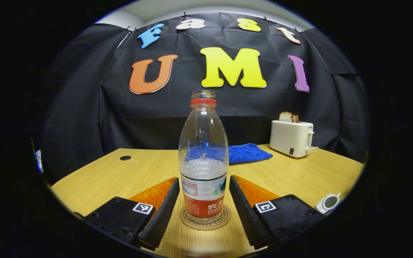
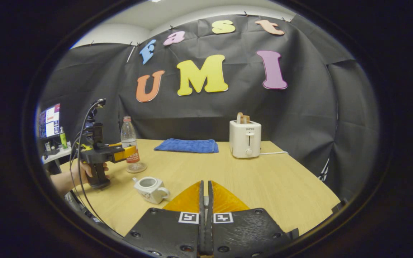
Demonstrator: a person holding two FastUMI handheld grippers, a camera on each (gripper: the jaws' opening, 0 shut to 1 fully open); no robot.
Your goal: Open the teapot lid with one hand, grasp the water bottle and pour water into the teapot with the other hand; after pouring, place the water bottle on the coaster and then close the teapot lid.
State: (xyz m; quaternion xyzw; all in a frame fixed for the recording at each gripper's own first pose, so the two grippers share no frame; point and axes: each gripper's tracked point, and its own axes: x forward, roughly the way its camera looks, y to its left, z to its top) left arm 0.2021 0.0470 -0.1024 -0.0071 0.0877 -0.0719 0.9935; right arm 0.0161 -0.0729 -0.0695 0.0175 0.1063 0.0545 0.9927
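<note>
Left gripper point(image 1: 203, 209): fingers spread, flanking the water bottle point(image 1: 203, 161) without contact; the bottle stands upright on the coaster point(image 1: 205, 219). Right gripper point(image 2: 205, 211): fingers pressed together, holding nothing. Teapot point(image 2: 151, 188), lid off, sits on the table point(image 2: 271, 186) at the right gripper's 10 o'clock.
</note>
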